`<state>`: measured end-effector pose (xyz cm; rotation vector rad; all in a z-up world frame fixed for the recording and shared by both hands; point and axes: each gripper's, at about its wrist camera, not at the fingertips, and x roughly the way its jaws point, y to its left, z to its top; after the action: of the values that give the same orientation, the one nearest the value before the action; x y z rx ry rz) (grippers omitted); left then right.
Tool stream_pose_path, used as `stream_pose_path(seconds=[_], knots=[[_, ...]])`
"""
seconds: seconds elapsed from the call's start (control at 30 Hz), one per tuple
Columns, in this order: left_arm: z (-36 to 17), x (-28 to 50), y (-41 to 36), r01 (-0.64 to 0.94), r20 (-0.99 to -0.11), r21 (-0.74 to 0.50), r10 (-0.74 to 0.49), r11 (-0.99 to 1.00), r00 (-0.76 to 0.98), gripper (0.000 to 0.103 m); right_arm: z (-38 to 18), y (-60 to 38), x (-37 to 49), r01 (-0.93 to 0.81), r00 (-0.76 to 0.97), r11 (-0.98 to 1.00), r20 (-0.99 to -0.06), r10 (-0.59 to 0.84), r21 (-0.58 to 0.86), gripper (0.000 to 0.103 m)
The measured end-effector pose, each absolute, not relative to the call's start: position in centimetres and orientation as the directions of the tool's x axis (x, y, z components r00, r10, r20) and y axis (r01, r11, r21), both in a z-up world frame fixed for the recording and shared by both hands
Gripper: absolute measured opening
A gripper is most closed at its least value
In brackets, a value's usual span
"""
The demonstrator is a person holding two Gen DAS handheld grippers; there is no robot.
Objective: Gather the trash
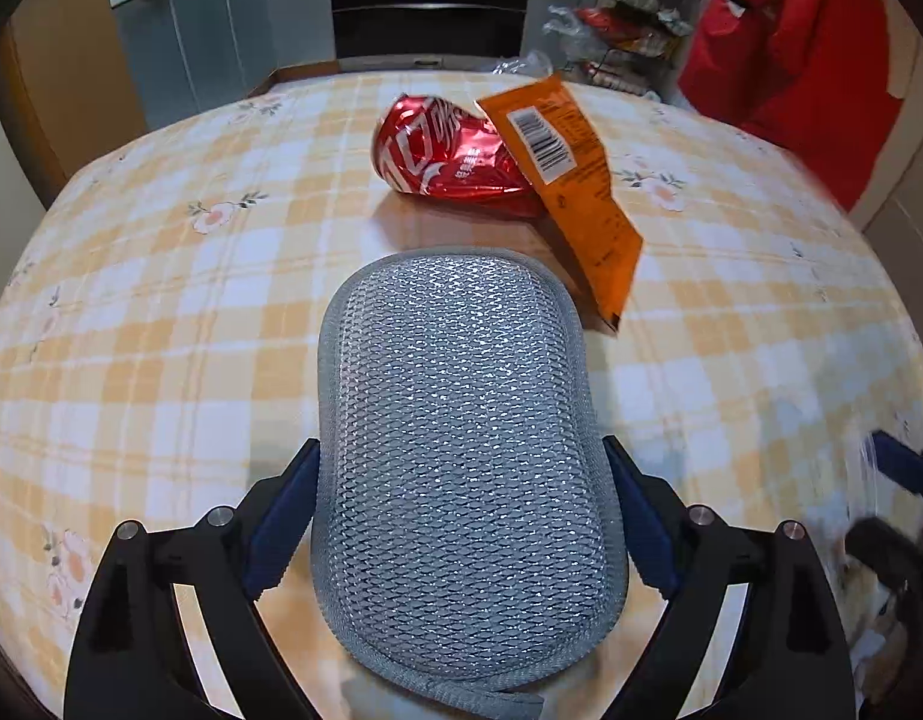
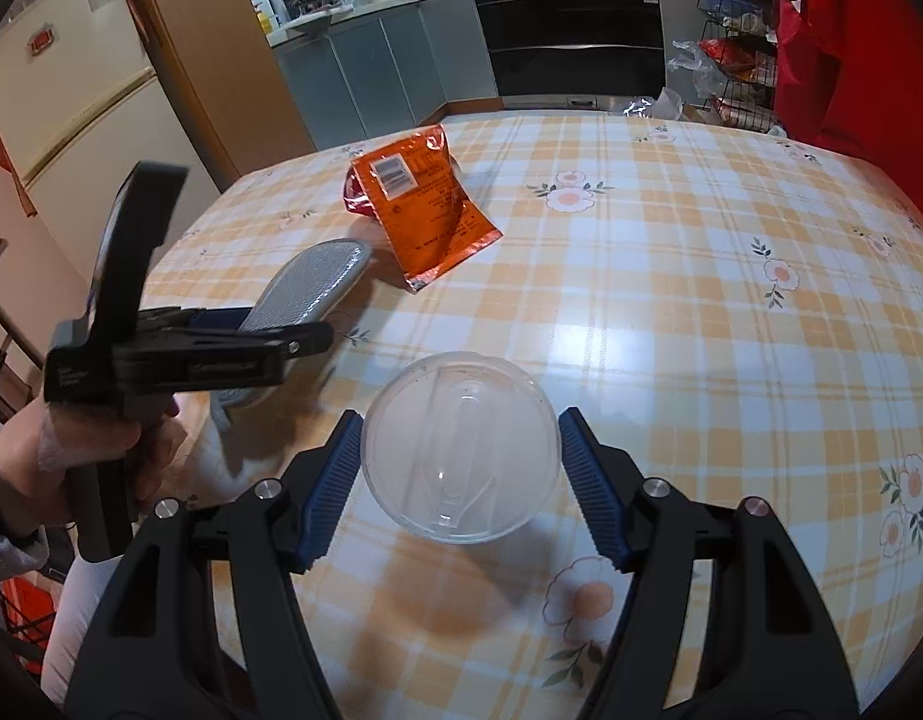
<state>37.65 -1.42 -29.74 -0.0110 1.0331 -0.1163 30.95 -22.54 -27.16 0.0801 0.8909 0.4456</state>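
My left gripper (image 1: 461,516) is shut on a grey silvery mesh sponge (image 1: 461,450), held flat just above the checked tablecloth (image 1: 161,300). Ahead of the sponge lie a crumpled red foil wrapper (image 1: 443,156) and an orange snack packet (image 1: 575,192) leaning over its right side. My right gripper (image 2: 461,480) has its blue pads on both sides of a clear plastic cup (image 2: 461,444), seen from its end. In the right wrist view the left gripper (image 2: 263,336) with the sponge (image 2: 317,282) is at left, and the orange packet (image 2: 425,210) covers most of the red wrapper (image 2: 356,195).
The table's far edge faces a dark oven (image 2: 575,36) and grey kitchen cabinets (image 2: 365,72). A wire rack of packets (image 2: 731,48) and a red garment (image 2: 851,48) stand at the far right. A fridge (image 2: 71,90) stands at left.
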Motion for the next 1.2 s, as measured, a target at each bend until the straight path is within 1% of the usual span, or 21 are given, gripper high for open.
stream_pose_path(seconds=[0.23, 0.4, 0.7, 1.0, 1.2], knots=[[-26.5, 33.6, 0.4, 0.088, -0.822, -0.108, -0.139, 0.99, 0.553, 0.087, -25.0, -22.0, 28.7, -0.359, 0.564, 0.897, -0.706, 0.428, 0.257, 0.067], [-23.8, 28.5, 1.8, 0.067, -0.785, -0.183, -0.187, 0.981, 0.591, 0.087, -23.2, -21.0, 26.4, -0.393, 0.58, 0.89, -0.689, 0.435, 0.232, 0.067], [-20.3, 20.2, 1.1, 0.154, -0.737, -0.153, -0.216, 0.976, 0.641, 0.088, -20.6, -21.4, 22.2, -0.385, 0.602, 0.884, -0.655, 0.457, 0.264, 0.067], [-19.1, 14.0, -0.3, 0.215, -0.713, -0.182, -0.279, 0.96, 0.643, 0.088, -17.4, -22.3, 17.7, -0.389, 0.653, 0.887, -0.603, 0.457, 0.25, 0.067], [-20.2, 10.6, -1.5, 0.276, -0.737, -0.198, -0.329, 0.941, 0.591, 0.088, -15.9, -23.1, 15.2, -0.386, 0.683, 0.893, -0.579, 0.445, 0.23, 0.067]])
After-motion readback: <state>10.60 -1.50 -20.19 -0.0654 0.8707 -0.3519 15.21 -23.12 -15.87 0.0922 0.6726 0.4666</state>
